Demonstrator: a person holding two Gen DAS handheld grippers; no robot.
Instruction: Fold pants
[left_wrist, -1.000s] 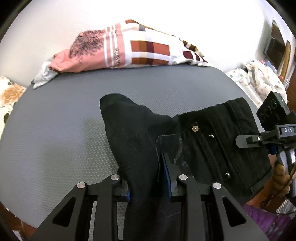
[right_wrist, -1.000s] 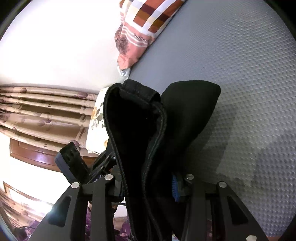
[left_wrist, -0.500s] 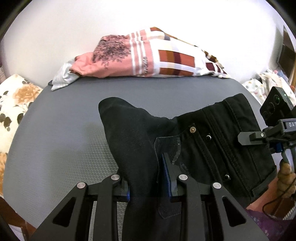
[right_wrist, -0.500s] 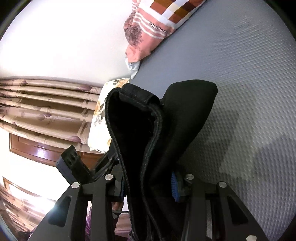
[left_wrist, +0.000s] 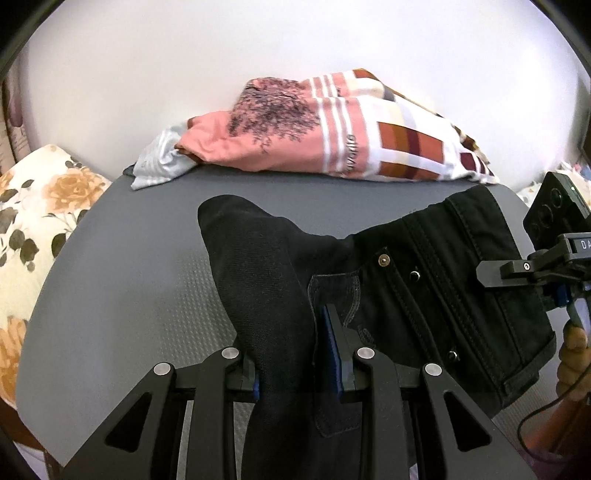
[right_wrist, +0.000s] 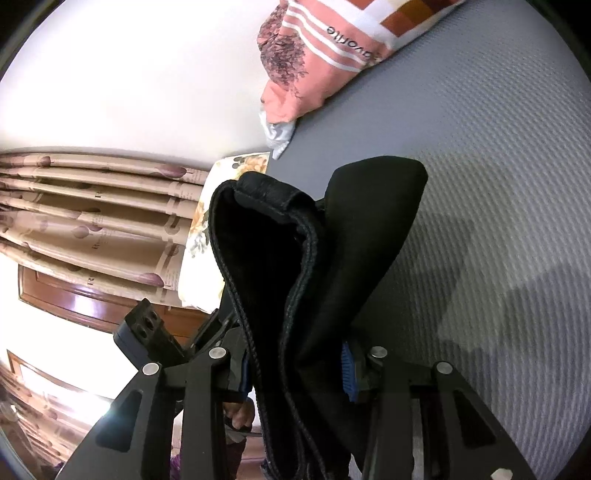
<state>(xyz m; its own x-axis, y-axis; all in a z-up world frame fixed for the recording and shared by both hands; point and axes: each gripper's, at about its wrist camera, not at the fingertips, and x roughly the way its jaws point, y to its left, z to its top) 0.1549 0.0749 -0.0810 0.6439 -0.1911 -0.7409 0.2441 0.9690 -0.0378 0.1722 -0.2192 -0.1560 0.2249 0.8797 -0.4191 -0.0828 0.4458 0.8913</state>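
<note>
Black pants (left_wrist: 424, 288) are held up over a grey table (left_wrist: 122, 295), waistband end stretched between both grippers. My left gripper (left_wrist: 291, 354) is shut on a bunched fold of the pants near the pocket. My right gripper (right_wrist: 295, 369) is shut on the thick waistband edge of the pants (right_wrist: 295, 280), which rise as a doubled fold in front of its camera. The right gripper also shows at the right edge of the left wrist view (left_wrist: 554, 273), clamped on the pants' far side. The legs hang out of sight below.
A pile of pink, white and plaid clothes (left_wrist: 332, 144) lies along the table's far edge, also seen in the right wrist view (right_wrist: 332, 48). A floral cushion (left_wrist: 26, 229) sits off the table's left side. A white wall stands behind; curtains (right_wrist: 92, 221) hang at left.
Both grippers have moved forward and tilted up with the pants still gripped; the clothes pile looks larger and nearer, and more wall shows. The grips have not changed.
</note>
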